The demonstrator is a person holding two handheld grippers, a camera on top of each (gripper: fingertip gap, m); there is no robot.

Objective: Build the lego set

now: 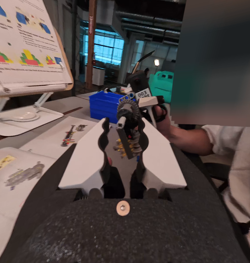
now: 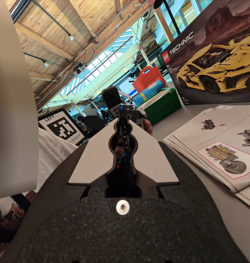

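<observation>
A big workshop hall with a wooden ceiling and tall windows lies behind a grey table (image 1: 73, 103). The lego assembly (image 1: 128, 132), a dark grey beam with a round toothed gear on top and yellow and grey small parts along its side, is held in the air above this table, and both tools meet on it.

In the left wrist view, the left gripper (image 1: 125, 142) has its two white fingers spread apart; the assembly leans against the inner pad of the right-hand finger, and a clear gap remains on its other side. Whether this gripper really presses the assembly, I cannot tell.

In the right wrist view, the right gripper (image 2: 123, 132) has its fingers pressed close together on the thin edge of the same assembly, whose top end with blue pins stands out past the fingertips.

Behind the assembly in the left wrist view is a blue bin (image 1: 103, 105). Left of the assembly, an open instruction booklet (image 1: 53, 135) lies flat, and farther left a stand with a printed sheet (image 1: 26, 47) rises. In the right wrist view, right of the assembly, there is a green tray (image 2: 162, 108) and the set box (image 2: 215, 61) with a yellow car picture.
</observation>
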